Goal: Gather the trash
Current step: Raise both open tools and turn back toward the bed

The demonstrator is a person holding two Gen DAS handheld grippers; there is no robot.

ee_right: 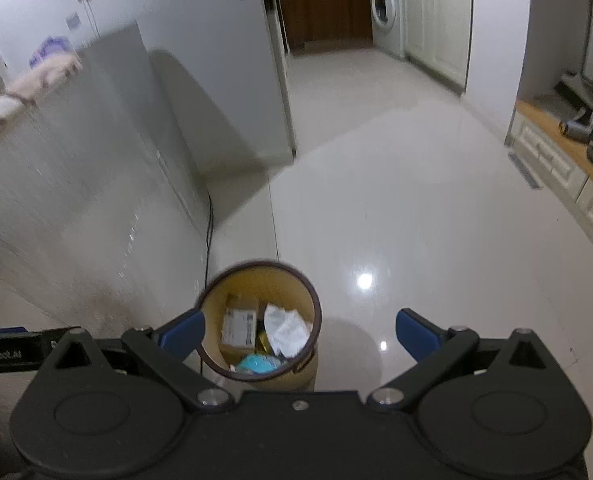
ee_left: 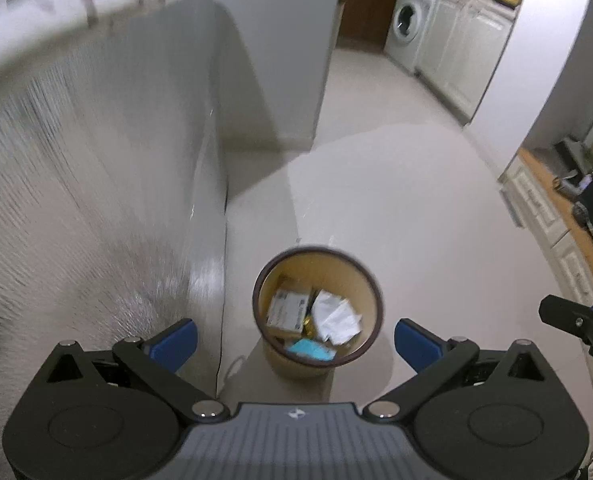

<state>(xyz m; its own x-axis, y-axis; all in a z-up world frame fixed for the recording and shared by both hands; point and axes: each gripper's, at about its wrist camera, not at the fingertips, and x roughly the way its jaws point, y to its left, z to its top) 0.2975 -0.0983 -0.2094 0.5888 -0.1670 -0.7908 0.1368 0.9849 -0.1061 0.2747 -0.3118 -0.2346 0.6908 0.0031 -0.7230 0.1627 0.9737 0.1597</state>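
Note:
A round tan waste bin (ee_left: 272,280) with a dark rim stands on the pale floor beside a grey cabinet. Inside lie a small cardboard box (ee_left: 288,310), crumpled white paper (ee_left: 334,316), a blue item (ee_left: 310,350) and something gold. My left gripper (ee_left: 294,342) hovers above the bin, open, with nothing between its blue pads. In the right wrist view the same bin (ee_right: 252,276) sits under the left finger of my right gripper (ee_right: 300,340), which is also open and empty. The box (ee_right: 238,326) and paper (ee_right: 286,330) show there too.
A tall grey cabinet (ee_left: 96,180) with cloth on top rises at left. A black cable (ee_right: 208,232) runs down beside it. A washing machine (ee_left: 408,24) and white cupboards stand far back. A low white sideboard (ee_right: 556,160) lines the right. Glossy floor (ee_right: 396,208) spreads ahead.

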